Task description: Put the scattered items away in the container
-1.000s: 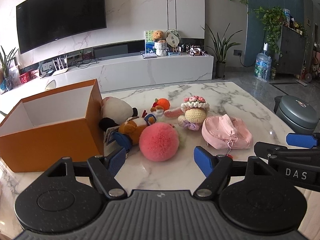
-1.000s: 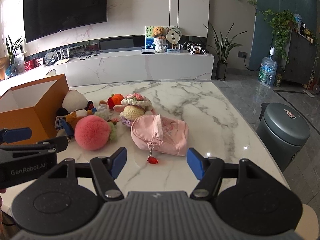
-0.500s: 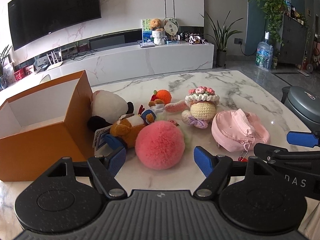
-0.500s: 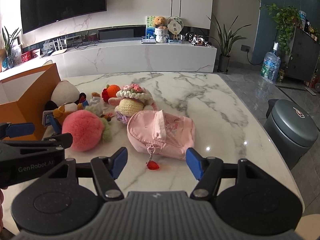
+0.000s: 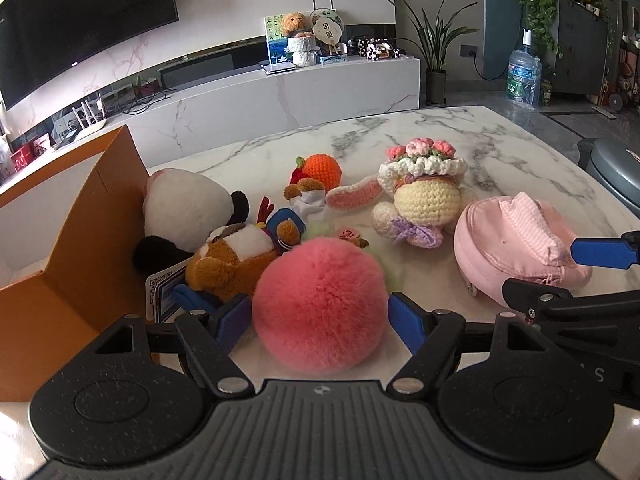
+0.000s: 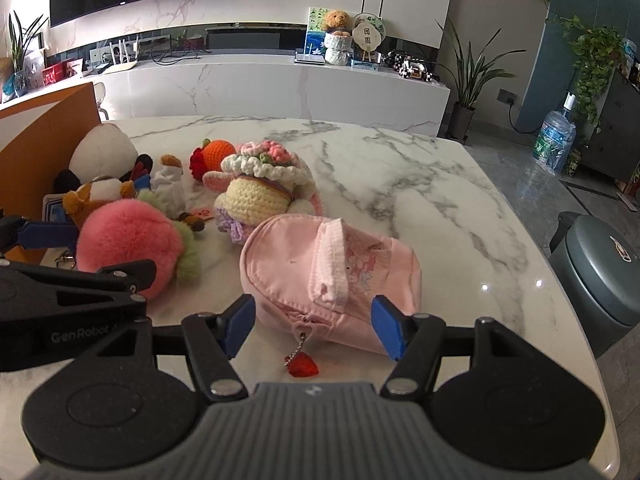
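My left gripper (image 5: 320, 318) is open, and the fluffy pink pompom (image 5: 320, 304) sits between its blue pads without being squeezed. In the right wrist view, my right gripper (image 6: 312, 322) is open, with its pads flanking the near end of the pink pouch (image 6: 320, 264). A red strawberry charm (image 6: 302, 366) hangs from the pouch. The orange cardboard box (image 5: 100, 208) stands open at the left. Against it lie a panda plush (image 5: 184, 208) and a brown plush (image 5: 236, 256). Behind them are a crochet orange (image 5: 320, 168) and a crochet doll (image 5: 424, 196) with a flower hat.
The toys lie on a white marble table (image 6: 420, 200) whose right edge curves past a grey bin (image 6: 592, 272) on the floor. Bare marble stretches behind and to the right of the toys. A low TV cabinet stands beyond the table.
Both grippers have moved forward and down toward the toys. The pompom now sits between the left pads and the pouch's near end between the right pads. No toy has moved.
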`<state>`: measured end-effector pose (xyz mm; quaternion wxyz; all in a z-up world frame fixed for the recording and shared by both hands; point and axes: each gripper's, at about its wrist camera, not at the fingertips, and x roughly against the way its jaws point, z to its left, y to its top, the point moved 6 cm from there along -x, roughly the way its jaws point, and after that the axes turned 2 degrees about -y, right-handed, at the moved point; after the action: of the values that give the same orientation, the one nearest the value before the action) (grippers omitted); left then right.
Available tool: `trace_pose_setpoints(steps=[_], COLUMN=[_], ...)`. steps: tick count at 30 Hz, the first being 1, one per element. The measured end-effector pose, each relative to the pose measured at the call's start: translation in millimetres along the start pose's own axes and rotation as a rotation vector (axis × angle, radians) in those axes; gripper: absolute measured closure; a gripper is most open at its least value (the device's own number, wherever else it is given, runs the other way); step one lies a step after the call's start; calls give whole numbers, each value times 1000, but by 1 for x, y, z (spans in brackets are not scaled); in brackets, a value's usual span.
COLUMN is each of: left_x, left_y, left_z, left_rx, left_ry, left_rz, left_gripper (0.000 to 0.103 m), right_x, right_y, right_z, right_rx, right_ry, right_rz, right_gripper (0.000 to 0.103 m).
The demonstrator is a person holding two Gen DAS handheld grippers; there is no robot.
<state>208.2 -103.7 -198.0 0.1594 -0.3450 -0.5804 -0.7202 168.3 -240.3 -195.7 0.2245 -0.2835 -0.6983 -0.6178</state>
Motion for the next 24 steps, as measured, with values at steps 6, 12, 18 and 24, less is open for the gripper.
trace_pose_setpoints(steps=[6, 12, 18, 24], left_x=[-17, -30, -32, -36], left_y=[-2, -7, -7, -5], left_z=[1, 2, 0, 3], left_rx=[4, 18, 11, 27], left_ry=[-8, -12, -6, -29], left_rz=[34, 70, 62, 64], left_gripper=[14, 15, 15, 23], right_x=[-13, -23, -27, -34], right_y=[1, 0, 3, 7], right_z=[7, 10, 13, 16], right_rx=[73, 136, 211, 267], right_ry=[-27, -61, -112, -131], right_rz=[-19, -36, -77, -103], right_gripper=[35, 34, 34, 36])
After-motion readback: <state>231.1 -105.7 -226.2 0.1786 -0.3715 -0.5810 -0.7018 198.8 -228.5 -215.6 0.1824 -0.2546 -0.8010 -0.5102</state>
